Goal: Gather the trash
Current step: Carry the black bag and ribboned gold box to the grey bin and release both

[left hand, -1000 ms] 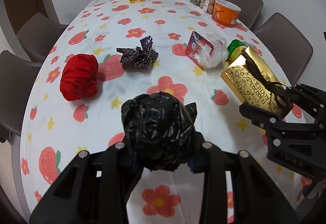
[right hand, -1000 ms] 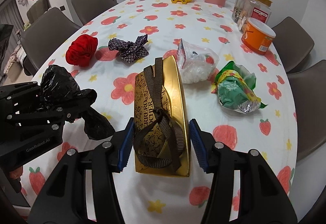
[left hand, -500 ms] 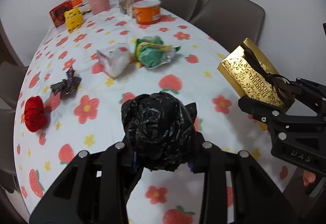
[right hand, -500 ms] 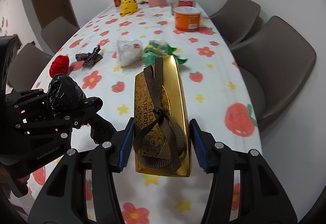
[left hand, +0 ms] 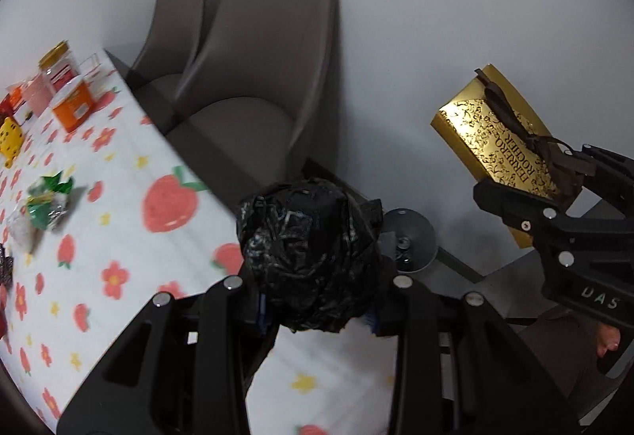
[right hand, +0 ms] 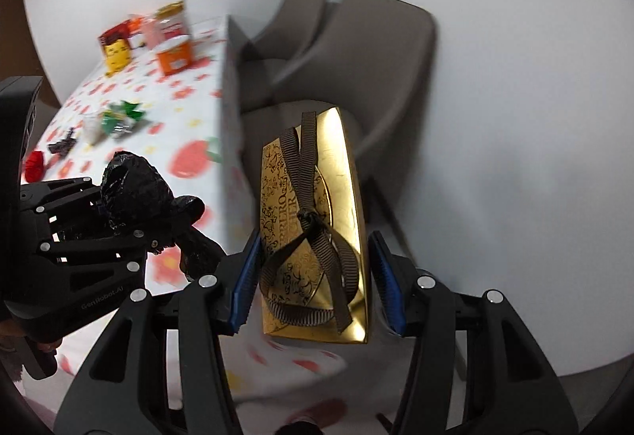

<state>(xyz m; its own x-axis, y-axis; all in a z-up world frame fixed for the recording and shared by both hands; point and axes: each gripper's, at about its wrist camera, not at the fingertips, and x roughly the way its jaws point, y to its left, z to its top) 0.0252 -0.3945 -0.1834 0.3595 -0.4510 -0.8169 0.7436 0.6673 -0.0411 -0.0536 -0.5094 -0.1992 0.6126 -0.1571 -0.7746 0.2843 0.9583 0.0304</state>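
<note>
My left gripper (left hand: 315,310) is shut on a crumpled black plastic bag (left hand: 309,256), held over the table's right edge; the same black bag (right hand: 134,189) shows at left in the right wrist view. My right gripper (right hand: 313,284) is shut on a gold chocolate box (right hand: 313,233) tied with a brown ribbon, held out beyond the table near the wall. That gold box (left hand: 503,145) also shows at right in the left wrist view. On the table lie a green wrapper (left hand: 49,201), a clear plastic bag (right hand: 93,128), a dark patterned wrapper (right hand: 61,145) and a red crumpled ball (right hand: 35,161).
A floral tablecloth covers the table (left hand: 119,237). Two brown chairs (left hand: 257,98) stand between it and the white wall. A round grey chair base (left hand: 410,237) sits on the floor. At the table's far end stand an orange tub (left hand: 75,106), jars (left hand: 59,66) and a yellow toy (right hand: 117,56).
Both grippers have swung to the right with their loads, from over the table's middle to its right edge and the chairs by the wall. Both grips are unchanged.
</note>
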